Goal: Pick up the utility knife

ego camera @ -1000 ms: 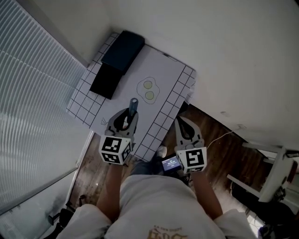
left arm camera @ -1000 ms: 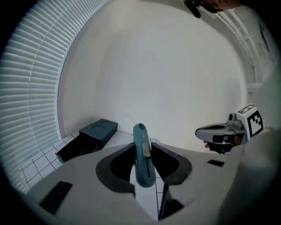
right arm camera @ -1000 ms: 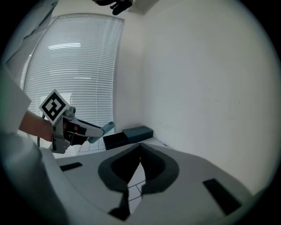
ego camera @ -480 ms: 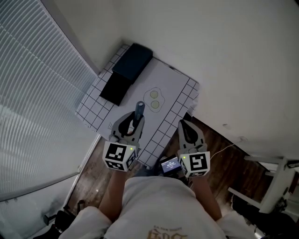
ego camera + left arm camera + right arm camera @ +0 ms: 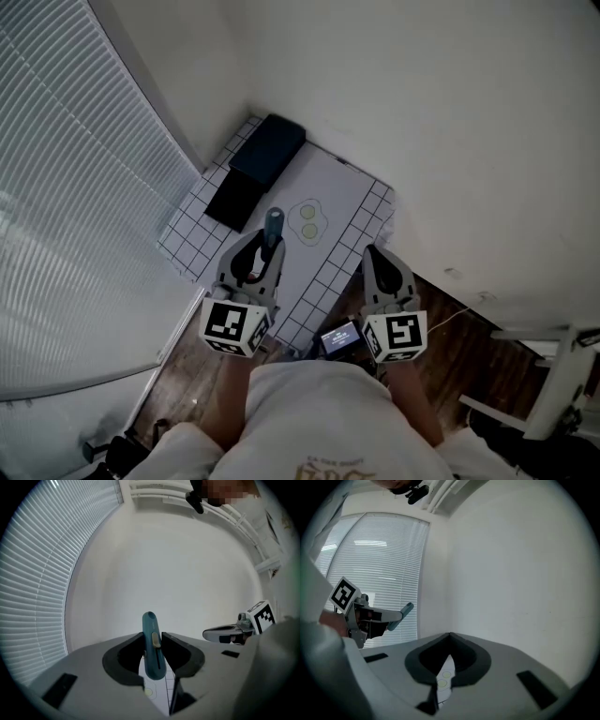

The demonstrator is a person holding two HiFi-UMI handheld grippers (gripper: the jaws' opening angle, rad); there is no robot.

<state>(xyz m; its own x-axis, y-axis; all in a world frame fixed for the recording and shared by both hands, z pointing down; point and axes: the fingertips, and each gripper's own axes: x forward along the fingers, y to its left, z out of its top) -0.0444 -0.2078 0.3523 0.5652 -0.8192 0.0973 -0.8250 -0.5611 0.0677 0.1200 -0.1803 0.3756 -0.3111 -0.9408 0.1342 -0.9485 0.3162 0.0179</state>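
Note:
The teal utility knife (image 5: 273,223) is held above the white gridded mat (image 5: 349,187), clamped between the pads of my left gripper (image 5: 267,246). In the left gripper view the knife (image 5: 151,641) stands nearly upright between the jaws of that gripper (image 5: 152,641), its rounded end poking out past them toward the white wall. My right gripper (image 5: 379,259) hovers beside the mat's right edge, shut with nothing in it; its own view shows the jaw tips meeting (image 5: 450,635). The same view catches the left gripper (image 5: 375,616) and the knife's end (image 5: 406,608) in front of the blinds.
On the mat lie two yellow-green discs (image 5: 307,221), a dark blue box (image 5: 269,148) and a black box (image 5: 233,196) at the far left. Window blinds (image 5: 84,216) run along the left, a white wall behind. A small lit screen (image 5: 340,338) sits near the person's waist.
Both grippers have risen away from the mat, which now looks smaller and farther below. The knife has gone up with the left gripper, still clamped in it.

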